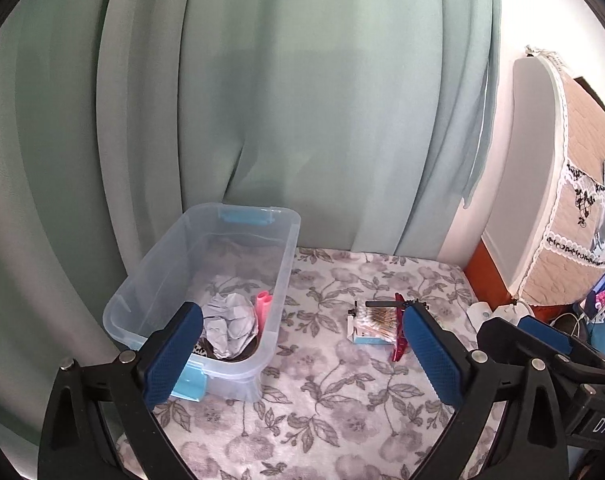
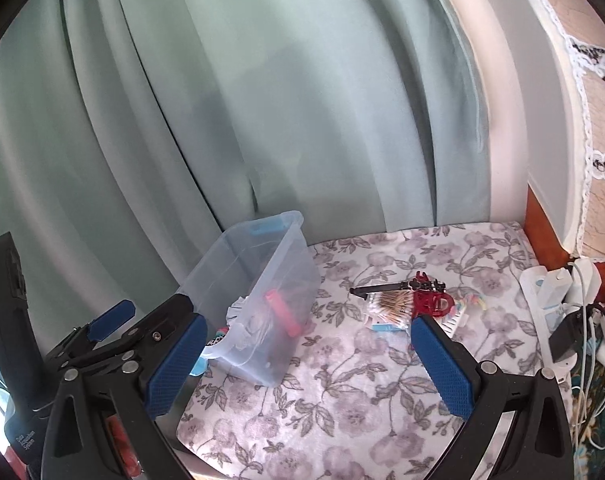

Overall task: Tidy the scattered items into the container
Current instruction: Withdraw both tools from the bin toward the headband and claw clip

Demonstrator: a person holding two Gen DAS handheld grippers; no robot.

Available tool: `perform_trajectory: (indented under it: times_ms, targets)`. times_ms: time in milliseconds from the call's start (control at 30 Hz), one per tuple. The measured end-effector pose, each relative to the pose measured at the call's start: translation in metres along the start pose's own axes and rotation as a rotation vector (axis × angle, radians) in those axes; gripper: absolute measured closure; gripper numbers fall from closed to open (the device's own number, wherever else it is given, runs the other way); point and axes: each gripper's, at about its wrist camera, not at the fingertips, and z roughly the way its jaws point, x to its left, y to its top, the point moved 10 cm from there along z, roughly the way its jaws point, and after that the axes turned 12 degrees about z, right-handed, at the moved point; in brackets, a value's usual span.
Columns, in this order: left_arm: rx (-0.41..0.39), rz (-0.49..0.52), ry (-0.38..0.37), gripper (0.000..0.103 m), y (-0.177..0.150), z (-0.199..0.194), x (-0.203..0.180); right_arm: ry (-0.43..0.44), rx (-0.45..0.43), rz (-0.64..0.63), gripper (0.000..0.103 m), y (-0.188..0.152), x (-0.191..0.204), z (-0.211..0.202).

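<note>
Right wrist view: my right gripper (image 2: 304,364) and left gripper (image 1: 302,356) gape empty; the cotton swab packet (image 2: 386,306) looks light, crinkly, best pinched across its edge.

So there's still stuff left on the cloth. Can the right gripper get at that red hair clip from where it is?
Probably yes. The right gripper is open and empty, and the red hair clip lies uncovered just ahead on the floral cloth, resting against the cotton swabs.

Both wrist cameras look forward and slightly down over a flowered blanket (image 1: 322,400) toward a green curtain (image 2: 262,100), from nearby. Both views share the clear bin (image 1: 206,248) and scattered items.
</note>
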Motion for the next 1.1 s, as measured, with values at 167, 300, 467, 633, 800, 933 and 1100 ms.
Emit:
perform_trajectory:
  times_ms: [167, 300, 467, 633, 800, 933, 1100]
  targets:
    - [0.022, 0.009, -0.042, 0.003, -0.002, 0.015, -0.022, -0.016, -0.006, 0.031, 0.0, 0.002, -0.025, 0.0]
    - [0.044, 0.023, -0.075, 0.003, -0.005, 0.032, -0.038, -0.037, -0.001, 0.051, 0.0, 0.004, -0.044, 0.005]
    - [0.085, 0.036, -0.126, 0.003, -0.01, 0.06, -0.054, -0.07, 0.018, 0.075, 0.0, 0.005, -0.067, 0.019]
    - [0.144, 0.036, -0.164, 0.003, -0.02, 0.09, -0.066, -0.108, 0.063, 0.091, 0.0, 0.001, -0.092, 0.038]
    - [0.205, 0.048, -0.174, 0.003, -0.028, 0.12, -0.074, -0.143, 0.118, 0.111, 0.0, -0.005, -0.114, 0.06]
    - [0.239, 0.053, -0.181, 0.003, -0.032, 0.141, -0.079, -0.163, 0.15, 0.128, 0.0, -0.008, -0.131, 0.075]
    - [0.269, 0.032, -0.214, 0.003, -0.034, 0.166, -0.083, -0.195, 0.18, 0.153, 0.0, -0.011, -0.151, 0.093]
